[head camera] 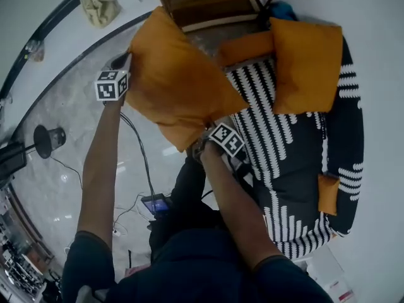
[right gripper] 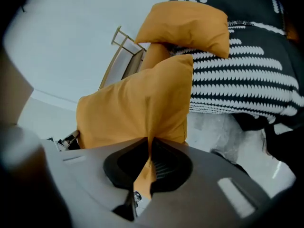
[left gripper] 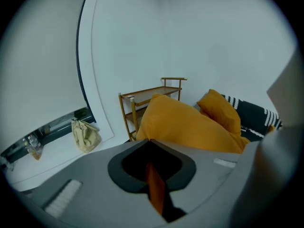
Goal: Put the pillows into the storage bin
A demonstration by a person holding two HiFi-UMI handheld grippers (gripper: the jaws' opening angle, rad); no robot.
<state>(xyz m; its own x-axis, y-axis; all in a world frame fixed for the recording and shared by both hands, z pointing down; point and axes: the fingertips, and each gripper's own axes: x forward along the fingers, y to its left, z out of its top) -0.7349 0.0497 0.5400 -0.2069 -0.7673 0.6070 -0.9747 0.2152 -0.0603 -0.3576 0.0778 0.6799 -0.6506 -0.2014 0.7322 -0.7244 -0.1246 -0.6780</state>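
Head view: left gripper [head camera: 127, 64], right gripper [head camera: 202, 141] pinch pillow [head camera: 177, 81] edges.

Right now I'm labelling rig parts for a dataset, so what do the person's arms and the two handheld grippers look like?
The left gripper and right gripper each have a smooth grey moulded body with a black-rimmed, rounded recess behind the jaws. Each carries a white cube printed with black square markers. The person wears a dark navy top with short sleeves.
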